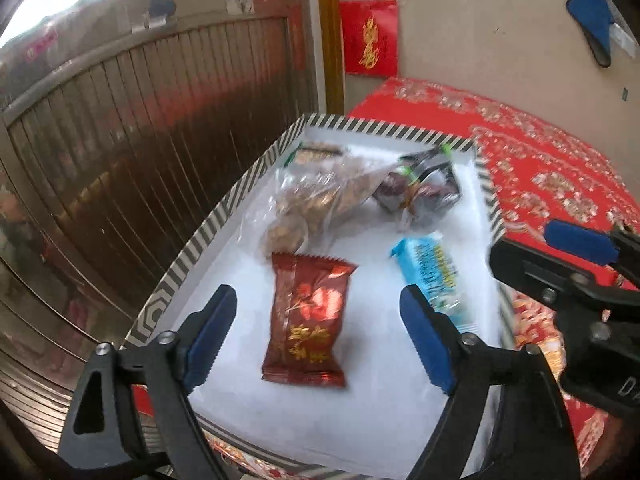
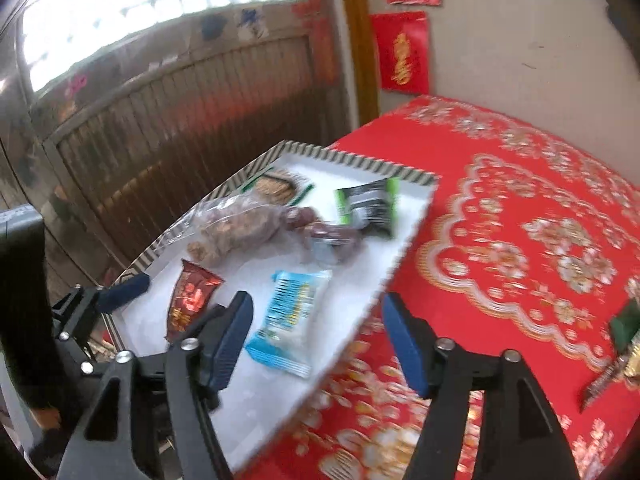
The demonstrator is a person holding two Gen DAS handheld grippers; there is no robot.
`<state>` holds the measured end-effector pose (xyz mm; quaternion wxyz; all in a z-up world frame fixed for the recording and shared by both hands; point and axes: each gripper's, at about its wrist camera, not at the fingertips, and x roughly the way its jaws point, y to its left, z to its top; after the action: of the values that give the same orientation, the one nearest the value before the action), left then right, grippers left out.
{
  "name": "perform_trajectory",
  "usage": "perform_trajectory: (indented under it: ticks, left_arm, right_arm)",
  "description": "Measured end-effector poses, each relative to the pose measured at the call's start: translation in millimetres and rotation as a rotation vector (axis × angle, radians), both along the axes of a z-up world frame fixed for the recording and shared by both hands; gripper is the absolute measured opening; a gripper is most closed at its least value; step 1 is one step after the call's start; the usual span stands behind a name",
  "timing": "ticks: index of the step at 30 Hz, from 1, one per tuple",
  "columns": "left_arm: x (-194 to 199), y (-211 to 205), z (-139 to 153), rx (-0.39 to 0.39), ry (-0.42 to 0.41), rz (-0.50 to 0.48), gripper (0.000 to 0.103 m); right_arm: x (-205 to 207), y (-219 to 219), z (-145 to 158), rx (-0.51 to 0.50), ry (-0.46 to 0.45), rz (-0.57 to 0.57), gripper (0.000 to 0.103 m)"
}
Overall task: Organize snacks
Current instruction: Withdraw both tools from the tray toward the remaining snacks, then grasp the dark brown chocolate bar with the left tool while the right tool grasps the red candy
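A white box lid [image 1: 224, 208] with a striped rim serves as a tray on the red tablecloth. A dark red snack packet [image 1: 308, 320] lies flat in it, between the fingers of my left gripper [image 1: 316, 300], which is open with its pads well apart from the packet. Beside it lies a light blue packet [image 2: 292, 316], under my right gripper [image 2: 316, 300], also open and touching nothing. Further back in the tray are a clear bag of nuts [image 1: 316, 200], a black and green packet [image 2: 372, 208] and a biscuit packet [image 2: 276, 188].
The red flowered tablecloth [image 2: 520, 240] spreads to the right of the tray. More wrapped snacks [image 2: 620, 344] lie at its far right edge. A ribbed metal door [image 1: 140, 140] stands behind the tray's left side, and a wall with red posters [image 1: 370, 36] at the back.
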<state>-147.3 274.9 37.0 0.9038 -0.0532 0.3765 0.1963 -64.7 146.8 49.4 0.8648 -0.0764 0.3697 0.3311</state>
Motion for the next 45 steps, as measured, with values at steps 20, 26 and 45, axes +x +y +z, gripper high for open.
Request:
perform_trajectory:
  ticks: [20, 26, 45]
  left_arm:
    - [56, -168, 26, -0.039, -0.016, -0.408, 0.088]
    - [85, -221, 16, -0.037, 0.029, -0.498, 0.088]
    - [163, -317, -24, -0.021, 0.163, -0.68, 0.088]
  right_arm:
    - [16, -230, 3, -0.045, 0.009, -0.429, 0.068]
    - [18, -291, 2, -0.04, 0.038, -0.527, 0.069]
    - [93, -337, 13, 0.034, 0.117, -0.566, 0.073]
